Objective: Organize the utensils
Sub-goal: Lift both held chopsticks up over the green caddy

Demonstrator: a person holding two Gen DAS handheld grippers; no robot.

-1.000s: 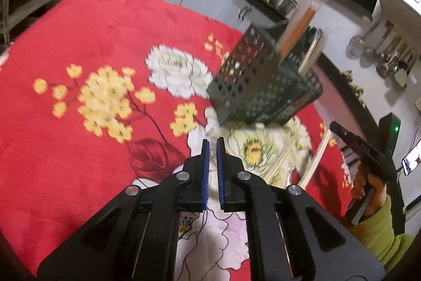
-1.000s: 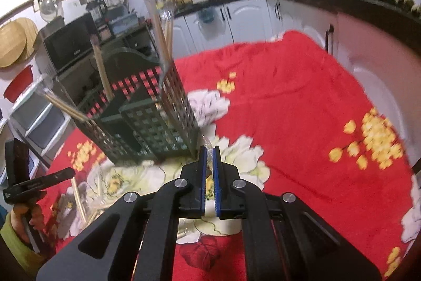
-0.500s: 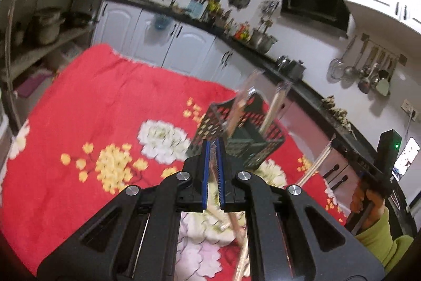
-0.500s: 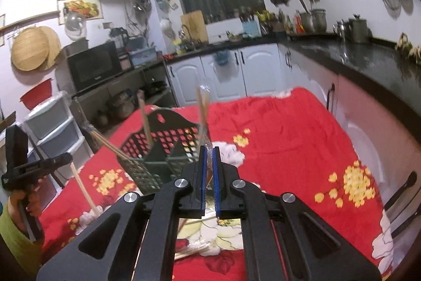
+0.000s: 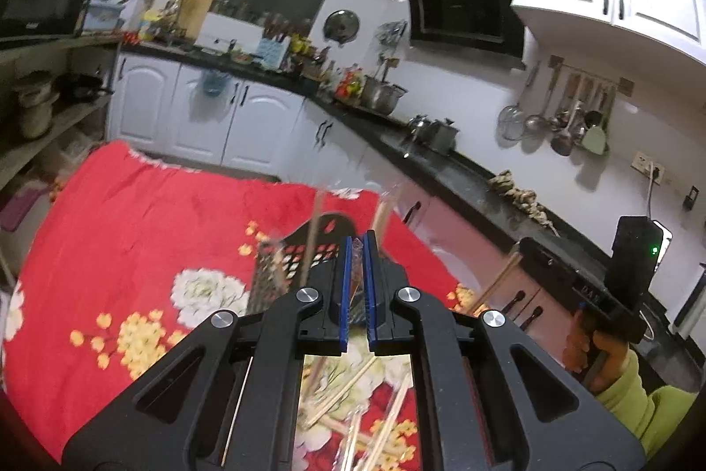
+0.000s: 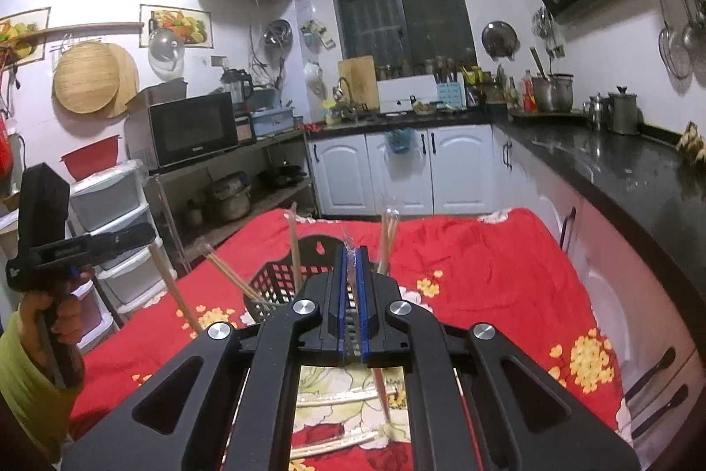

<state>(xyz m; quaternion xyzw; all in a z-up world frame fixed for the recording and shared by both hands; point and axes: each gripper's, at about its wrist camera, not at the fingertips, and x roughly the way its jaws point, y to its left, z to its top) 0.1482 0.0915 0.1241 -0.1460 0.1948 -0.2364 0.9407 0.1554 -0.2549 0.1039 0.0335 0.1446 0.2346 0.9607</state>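
Note:
A dark green perforated utensil basket (image 5: 282, 263) (image 6: 273, 285) stands on the red flowered cloth (image 5: 132, 215), with several plastic-wrapped chopsticks upright in it. My left gripper (image 5: 357, 246) is raised in front of the basket, shut on a wrapped chopstick pair that hangs below it. From the right wrist view, that left gripper (image 6: 150, 235) is at the left with its chopstick (image 6: 174, 285) slanting down. My right gripper (image 6: 351, 250) is likewise shut on a clear-wrapped chopstick pair (image 6: 380, 382). Loose wrapped chopsticks (image 5: 344, 387) (image 6: 344, 396) lie on the cloth beneath both grippers.
A black counter (image 6: 617, 162) with pots runs along the right, white cabinets (image 6: 397, 171) behind. Shelves with a microwave (image 6: 189, 131) and plastic drawers (image 6: 110, 215) stand left of the table. A person's hands in yellow-green sleeves (image 5: 635, 396) hold the grippers.
Both grippers have risen from close over the cloth to above the basket's height, still shut, each lifting a wrapped chopstick pair. The views have tilted up toward the kitchen walls.

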